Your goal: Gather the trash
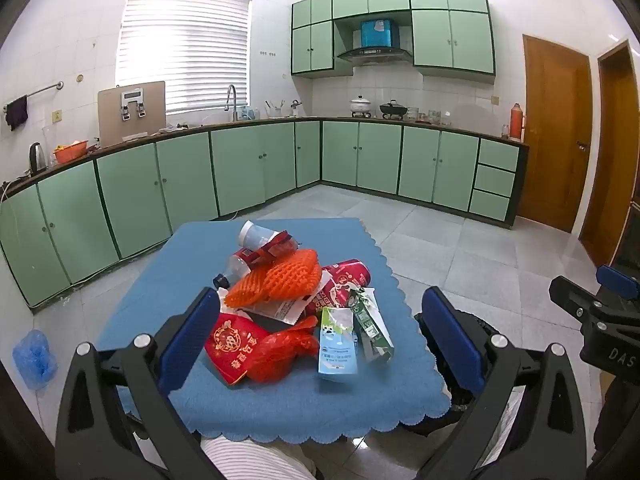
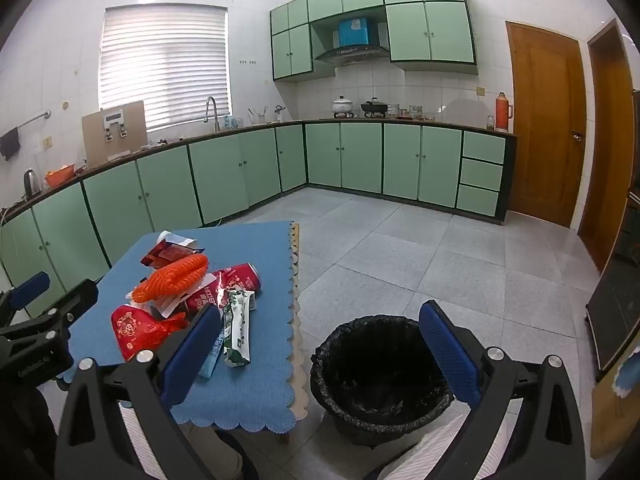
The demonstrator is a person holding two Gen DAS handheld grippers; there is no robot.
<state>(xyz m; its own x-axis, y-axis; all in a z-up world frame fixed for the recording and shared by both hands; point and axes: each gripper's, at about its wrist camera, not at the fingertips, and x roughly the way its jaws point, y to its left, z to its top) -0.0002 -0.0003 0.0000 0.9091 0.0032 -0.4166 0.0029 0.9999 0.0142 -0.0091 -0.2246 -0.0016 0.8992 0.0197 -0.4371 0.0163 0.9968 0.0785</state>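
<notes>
Just trash (image 1: 296,312) beyond left claw (image 1: 320,340)

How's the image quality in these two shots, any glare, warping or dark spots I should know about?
Left wrist view: the window blind is blown out with glare, the cabinets bow from fisheye warping, and the corners go black. Right wrist view: the same bowing and dark corners; the inside of the trash bin is too dark to read, though the trash pile is sharp.

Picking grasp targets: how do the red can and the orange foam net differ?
The red can is smooth and printed; the orange foam net is an open mesh. The can lies on its side on the blue cloth; the net rests on top of the pile. Both lie untouched, in neither gripper.
</notes>
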